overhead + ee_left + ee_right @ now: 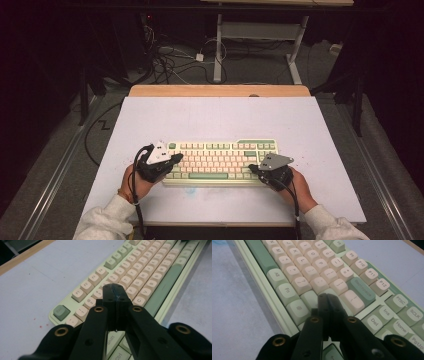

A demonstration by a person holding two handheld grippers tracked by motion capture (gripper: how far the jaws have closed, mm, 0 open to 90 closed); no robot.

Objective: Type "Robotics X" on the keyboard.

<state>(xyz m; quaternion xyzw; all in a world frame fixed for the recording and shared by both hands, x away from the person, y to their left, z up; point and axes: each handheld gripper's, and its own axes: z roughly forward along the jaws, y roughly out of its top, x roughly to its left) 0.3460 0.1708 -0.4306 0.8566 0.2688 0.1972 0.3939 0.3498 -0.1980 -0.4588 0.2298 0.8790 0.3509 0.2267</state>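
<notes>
A pale green keyboard [220, 160] with cream and green keys lies on the white board, near its front edge. My left gripper [176, 158] hovers over the keyboard's left end with its black jaws pressed together and nothing between them. In the left gripper view its tips [115, 290] sit above the cream letter keys [140, 277] near the number row. My right gripper [251, 169] is over the keyboard's right end, also shut and empty. In the right gripper view its tips [327, 297] point at the keys just below the green Backspace key [360, 291].
The white board [220, 117] rests on a wooden table whose far edge [220, 90] shows beyond it. Behind the table the floor holds tangled cables [167, 60] and the legs of another desk [218, 50]. Bare board surrounds the keyboard on all sides.
</notes>
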